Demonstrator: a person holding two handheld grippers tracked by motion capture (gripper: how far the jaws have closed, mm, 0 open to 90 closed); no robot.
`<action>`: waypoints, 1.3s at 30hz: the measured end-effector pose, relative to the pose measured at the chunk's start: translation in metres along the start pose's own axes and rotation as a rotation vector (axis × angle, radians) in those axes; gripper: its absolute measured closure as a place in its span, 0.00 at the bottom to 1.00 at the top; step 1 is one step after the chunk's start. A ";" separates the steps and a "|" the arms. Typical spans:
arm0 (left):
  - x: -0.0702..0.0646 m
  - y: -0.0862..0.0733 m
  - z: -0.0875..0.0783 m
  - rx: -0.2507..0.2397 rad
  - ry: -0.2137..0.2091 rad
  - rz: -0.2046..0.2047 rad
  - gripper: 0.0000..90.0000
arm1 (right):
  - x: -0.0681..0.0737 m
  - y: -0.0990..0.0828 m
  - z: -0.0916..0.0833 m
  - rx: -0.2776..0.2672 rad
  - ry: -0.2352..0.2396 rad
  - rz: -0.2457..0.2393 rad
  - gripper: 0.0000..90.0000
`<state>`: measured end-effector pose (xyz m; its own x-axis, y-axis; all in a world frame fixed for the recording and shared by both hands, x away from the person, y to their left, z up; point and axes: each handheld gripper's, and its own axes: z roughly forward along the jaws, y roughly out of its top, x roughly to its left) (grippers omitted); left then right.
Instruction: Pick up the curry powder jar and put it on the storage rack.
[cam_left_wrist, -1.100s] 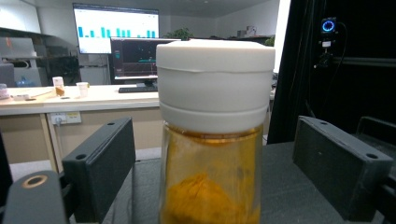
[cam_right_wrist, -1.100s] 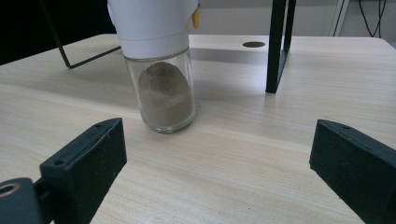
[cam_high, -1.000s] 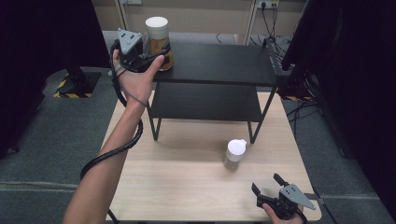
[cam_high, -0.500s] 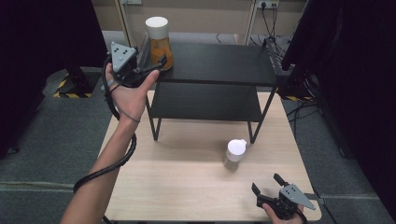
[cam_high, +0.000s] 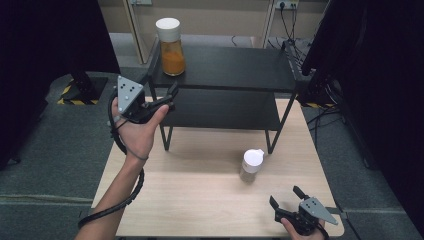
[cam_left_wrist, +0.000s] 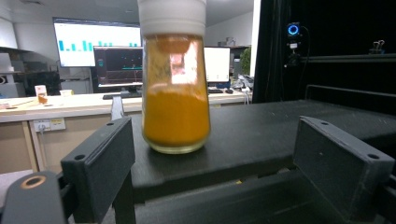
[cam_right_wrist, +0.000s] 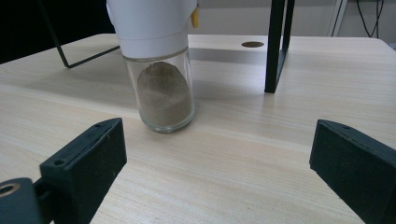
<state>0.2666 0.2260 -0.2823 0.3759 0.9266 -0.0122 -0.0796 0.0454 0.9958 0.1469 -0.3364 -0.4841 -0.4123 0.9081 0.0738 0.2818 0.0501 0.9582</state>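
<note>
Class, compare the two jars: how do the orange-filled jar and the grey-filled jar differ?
The orange-filled jar stands on the black shelf's top; the grey-filled jar stands on the wooden table. The orange-filled jar looks taller and is over half full; the grey-filled jar is squat, its powder heaped. Both are upright clear glass with white caps.

Orange-powder jar (cam_high: 171, 46), white cap, upright on shelf top (cam_high: 235, 67), left end.

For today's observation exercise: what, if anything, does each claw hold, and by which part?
Nothing is held. The left claw stands open, short of the orange jar on the shelf; the right claw stands open, apart from the small jar.
</note>
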 end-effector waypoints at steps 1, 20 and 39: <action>0.000 -0.003 -0.002 0.001 -0.006 0.000 0.13 | 0.000 0.000 0.000 0.001 0.000 -0.001 0.05; -0.012 -0.067 -0.048 -0.014 -0.045 0.025 0.13 | 0.000 0.001 0.000 0.005 0.001 -0.003 0.04; -0.025 -0.150 -0.084 0.075 -0.064 -0.027 0.14 | 0.000 0.000 0.000 0.003 0.003 -0.007 0.04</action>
<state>0.1913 0.2272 -0.4394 0.4352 0.8996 -0.0358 -0.0002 0.0398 0.9992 0.1468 -0.3364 -0.4837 -0.4170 0.9063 0.0681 0.2813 0.0574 0.9579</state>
